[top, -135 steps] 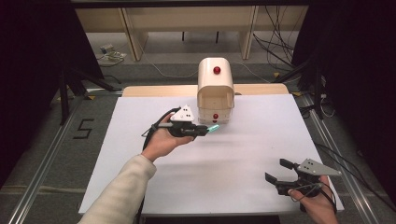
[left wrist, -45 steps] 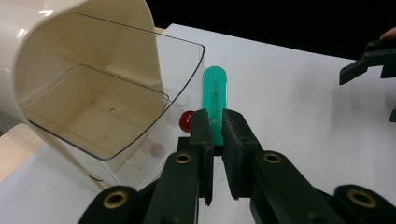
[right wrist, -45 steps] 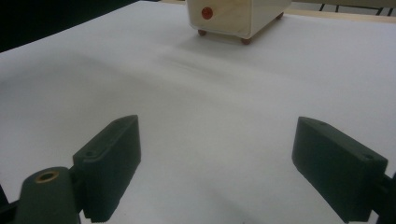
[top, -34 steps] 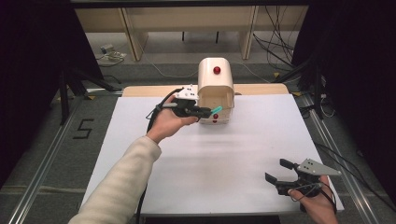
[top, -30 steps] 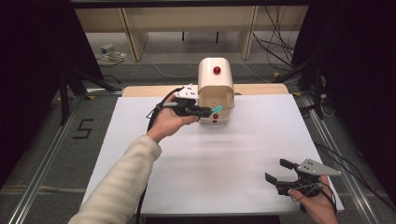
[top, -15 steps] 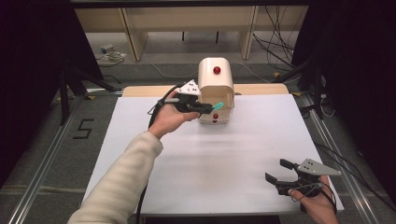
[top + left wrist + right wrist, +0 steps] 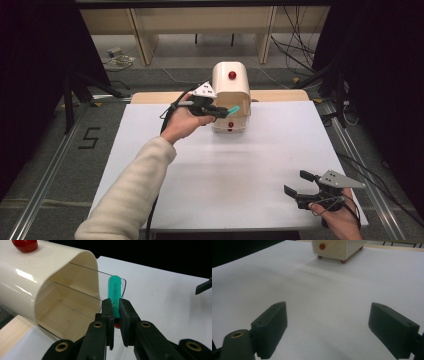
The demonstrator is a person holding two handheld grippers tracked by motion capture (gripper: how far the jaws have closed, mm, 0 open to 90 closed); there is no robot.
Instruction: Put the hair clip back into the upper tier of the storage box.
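Since the left tongs [image 7: 115, 315] have risen from the table [image 7: 240, 165] to the cream box's [image 7: 230, 95] open front, I hold its one green tab [image 7: 115, 296] clamped, the clear door lifted. One box, two red knobs. My right tongs [image 7: 332, 327] rest apart, well short of it.

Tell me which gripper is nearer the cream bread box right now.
Left. The left gripper is right at the cream bread box, its jaws clamped on the green tab of the clear door. The right gripper sits open near the table's near right corner, well away.
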